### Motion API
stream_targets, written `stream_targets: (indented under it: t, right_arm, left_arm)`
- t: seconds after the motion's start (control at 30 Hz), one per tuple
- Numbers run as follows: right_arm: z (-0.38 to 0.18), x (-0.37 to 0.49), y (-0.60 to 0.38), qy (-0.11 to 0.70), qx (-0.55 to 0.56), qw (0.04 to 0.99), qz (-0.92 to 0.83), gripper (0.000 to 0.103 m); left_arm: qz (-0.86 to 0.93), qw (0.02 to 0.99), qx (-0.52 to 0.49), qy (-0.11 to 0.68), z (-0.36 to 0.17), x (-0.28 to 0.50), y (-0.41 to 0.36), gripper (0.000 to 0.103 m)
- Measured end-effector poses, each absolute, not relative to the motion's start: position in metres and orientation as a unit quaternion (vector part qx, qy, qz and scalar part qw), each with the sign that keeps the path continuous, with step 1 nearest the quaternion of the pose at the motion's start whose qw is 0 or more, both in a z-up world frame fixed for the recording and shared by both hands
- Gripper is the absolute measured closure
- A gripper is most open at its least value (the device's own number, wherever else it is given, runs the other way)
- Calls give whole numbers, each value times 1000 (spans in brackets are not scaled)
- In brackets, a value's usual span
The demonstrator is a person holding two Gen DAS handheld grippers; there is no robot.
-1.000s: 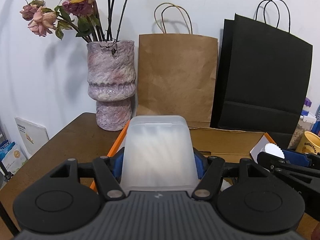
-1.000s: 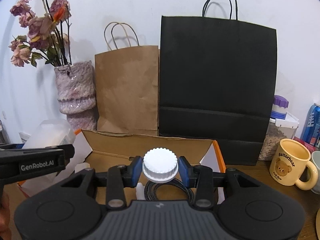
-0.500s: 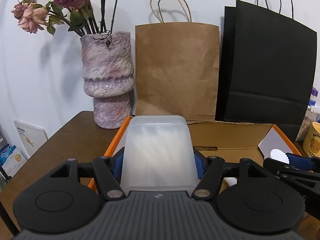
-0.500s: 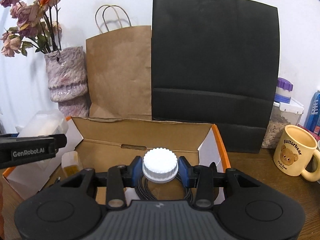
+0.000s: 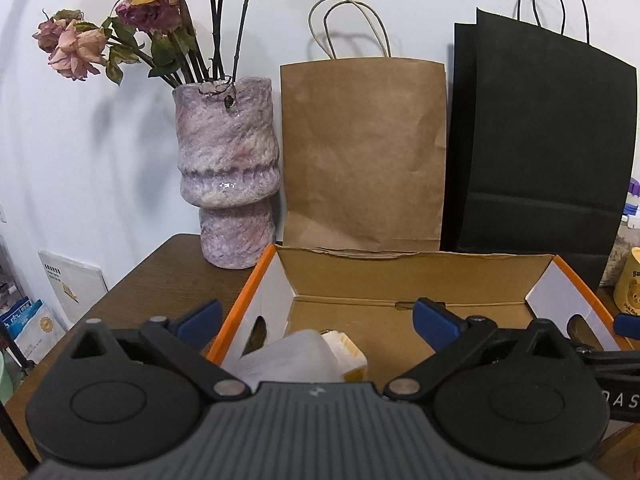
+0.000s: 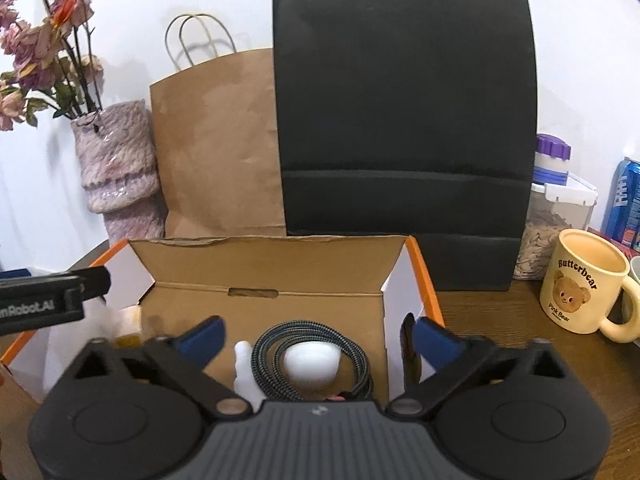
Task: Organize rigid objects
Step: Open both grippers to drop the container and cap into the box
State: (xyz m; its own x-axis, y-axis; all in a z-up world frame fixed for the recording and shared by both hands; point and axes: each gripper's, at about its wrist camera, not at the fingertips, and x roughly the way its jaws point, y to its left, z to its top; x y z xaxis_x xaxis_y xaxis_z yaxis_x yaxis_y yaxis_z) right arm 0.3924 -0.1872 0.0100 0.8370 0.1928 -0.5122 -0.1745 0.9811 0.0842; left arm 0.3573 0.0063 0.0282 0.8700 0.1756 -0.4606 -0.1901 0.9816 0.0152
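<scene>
An open cardboard box [image 5: 404, 276] with orange edges stands on the wooden table. My left gripper [image 5: 318, 316] hangs over its left end, jaws opening wide, nothing pressed between the blue pads. The translucent plastic container [image 5: 288, 360] lies below in the box, beside a yellow-white item [image 5: 346, 350]. Over the middle of the box [image 6: 264, 268] my right gripper [image 6: 320, 336] is also opening, with nothing gripped. The white ribbed cap [image 6: 312, 362] rests under it on a coiled braided cable [image 6: 360, 364]. A small white bottle [image 6: 242, 364] lies to the left.
Behind the box stand a mottled vase of dried roses [image 5: 228, 176], a brown paper bag [image 5: 364, 152] and a black paper bag [image 6: 404, 120]. To the right are a bear mug [image 6: 580, 284], a seed jar [image 6: 556, 220] and a blue can [image 6: 626, 200]. Booklets [image 5: 72, 284] lean left of the table.
Both grippers have opened wide. The translucent container dropped out of the left jaws into the box, and the white cap dropped from the right jaws onto the coiled cable.
</scene>
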Motion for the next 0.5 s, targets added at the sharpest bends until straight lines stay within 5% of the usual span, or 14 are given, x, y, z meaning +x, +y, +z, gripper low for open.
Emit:
stream_targets:
  t: [0.5]
  right_arm:
    - [16, 386, -186, 267, 8, 959, 95, 0]
  left_arm:
    - [99, 966, -14, 240, 29, 356, 8, 0]
